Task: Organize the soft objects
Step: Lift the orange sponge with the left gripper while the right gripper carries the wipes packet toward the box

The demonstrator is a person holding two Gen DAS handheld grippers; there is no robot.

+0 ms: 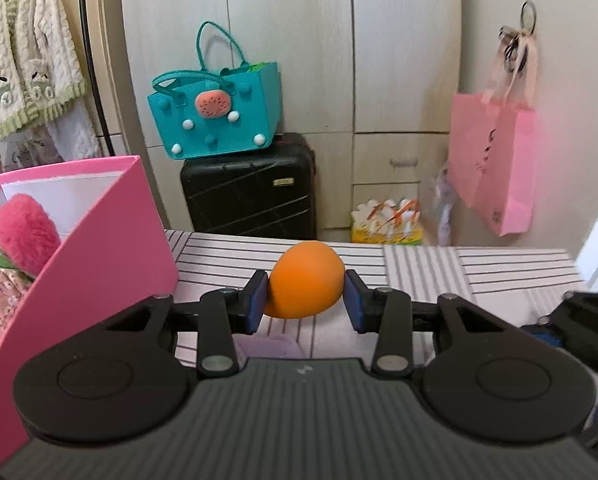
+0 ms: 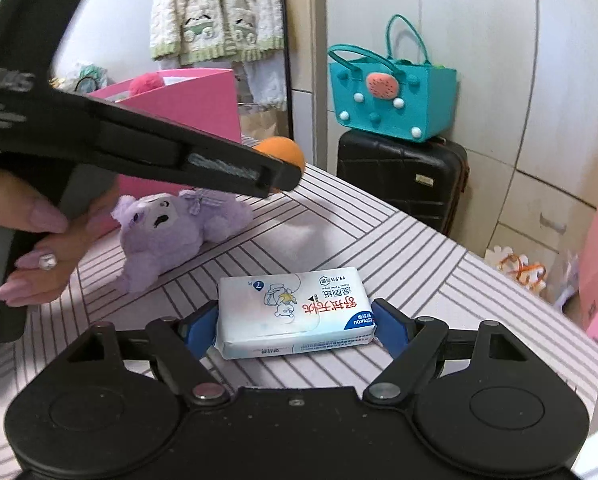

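Observation:
An orange soft ball is squeezed between the blue pads of my left gripper, above the striped tabletop. In the right wrist view the same ball shows behind a black finger of that gripper, which a hand holds. My right gripper has both pads against the ends of a white wet-wipe pack lying on the table. A purple plush toy lies on its side left of the pack. The pink box at the left holds a fluffy pink toy.
The striped table ends just beyond the ball. Behind it a teal felt bag sits on a black suitcase against the wardrobe. A pink paper bag hangs on the right wall. A knitted cardigan hangs at the far left.

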